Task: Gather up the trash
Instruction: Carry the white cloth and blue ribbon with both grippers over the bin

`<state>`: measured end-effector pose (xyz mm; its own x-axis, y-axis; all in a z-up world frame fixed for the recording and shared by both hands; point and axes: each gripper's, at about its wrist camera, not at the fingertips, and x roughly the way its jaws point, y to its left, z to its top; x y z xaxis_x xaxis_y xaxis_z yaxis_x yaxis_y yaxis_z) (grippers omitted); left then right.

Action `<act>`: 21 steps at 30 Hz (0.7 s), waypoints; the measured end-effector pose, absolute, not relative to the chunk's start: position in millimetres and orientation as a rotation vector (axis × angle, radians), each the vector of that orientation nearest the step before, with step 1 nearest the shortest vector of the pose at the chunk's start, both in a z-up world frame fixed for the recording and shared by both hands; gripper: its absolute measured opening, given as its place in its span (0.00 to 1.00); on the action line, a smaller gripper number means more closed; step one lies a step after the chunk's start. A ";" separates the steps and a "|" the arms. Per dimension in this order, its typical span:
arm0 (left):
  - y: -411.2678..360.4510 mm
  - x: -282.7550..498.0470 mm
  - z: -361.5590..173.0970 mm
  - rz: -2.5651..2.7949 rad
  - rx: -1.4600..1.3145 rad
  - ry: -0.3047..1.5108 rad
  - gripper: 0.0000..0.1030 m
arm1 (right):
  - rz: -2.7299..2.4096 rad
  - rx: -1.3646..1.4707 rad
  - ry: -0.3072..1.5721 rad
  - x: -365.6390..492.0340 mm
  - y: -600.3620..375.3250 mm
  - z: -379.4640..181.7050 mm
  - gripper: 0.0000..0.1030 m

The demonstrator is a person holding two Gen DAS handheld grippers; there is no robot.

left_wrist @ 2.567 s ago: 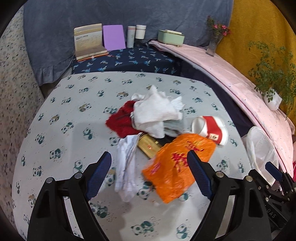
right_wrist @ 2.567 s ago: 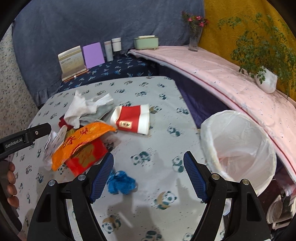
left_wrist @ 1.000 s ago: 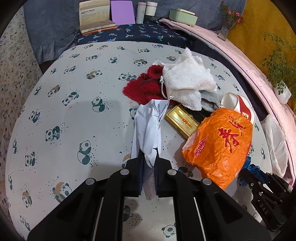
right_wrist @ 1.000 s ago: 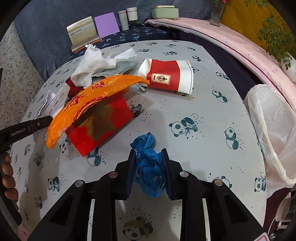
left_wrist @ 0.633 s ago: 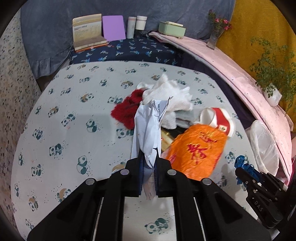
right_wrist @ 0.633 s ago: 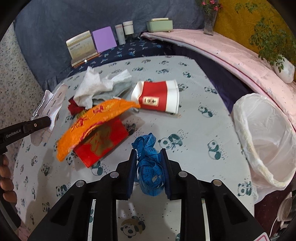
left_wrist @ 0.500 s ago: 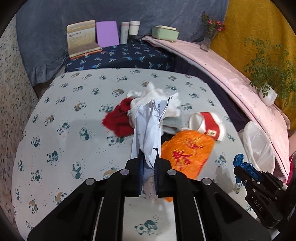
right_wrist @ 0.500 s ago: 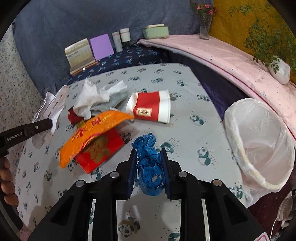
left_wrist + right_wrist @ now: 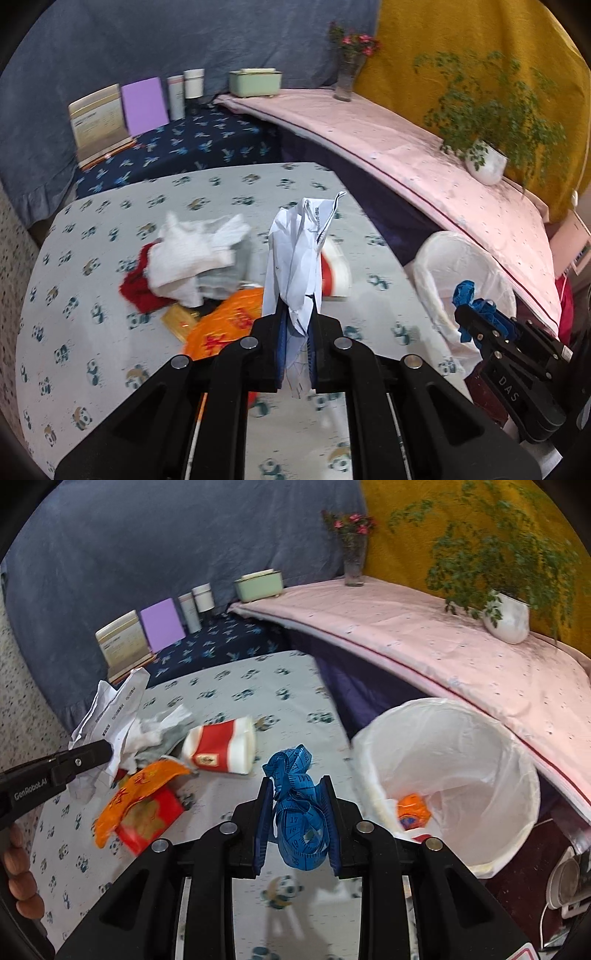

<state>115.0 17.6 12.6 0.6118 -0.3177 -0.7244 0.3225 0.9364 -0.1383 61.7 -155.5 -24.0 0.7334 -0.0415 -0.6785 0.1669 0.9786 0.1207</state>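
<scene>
My left gripper (image 9: 295,325) is shut on a crumpled white paper (image 9: 299,251) and holds it above the panda-print table (image 9: 85,317). My right gripper (image 9: 295,805) is shut on a bundled blue measuring tape (image 9: 295,812), raised just left of the white-lined trash bin (image 9: 491,746). The bin holds an orange scrap (image 9: 413,806). On the table lie a red-and-white paper cup (image 9: 221,746), an orange plastic bag (image 9: 144,782) over a red box (image 9: 151,819), white tissues (image 9: 192,251) and a red cloth (image 9: 138,291). The right gripper also shows in the left wrist view (image 9: 469,306).
A pink-covered ledge (image 9: 424,635) with a potted plant (image 9: 506,616), a flower vase (image 9: 352,565) and a green box (image 9: 258,583) runs behind the bin. Books (image 9: 123,642) and cups (image 9: 203,598) stand on the dark blue cloth at the back. A gold box (image 9: 181,321) lies by the bag.
Both grippers closed on their items on the table, lifted them, and have swung right toward the bin, which now fills more of both views.
</scene>
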 end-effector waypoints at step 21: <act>-155.9 94.5 -6.7 -0.665 0.180 0.874 0.09 | -0.361 0.319 0.695 26.5 -286.0 -35.8 0.24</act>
<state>94.5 -155.9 -6.7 0.4565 -0.4651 -0.7585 0.6065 0.7864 -0.1172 26.5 -286.0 -35.8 0.7111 -0.2152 -0.6694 0.4240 0.8906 0.1642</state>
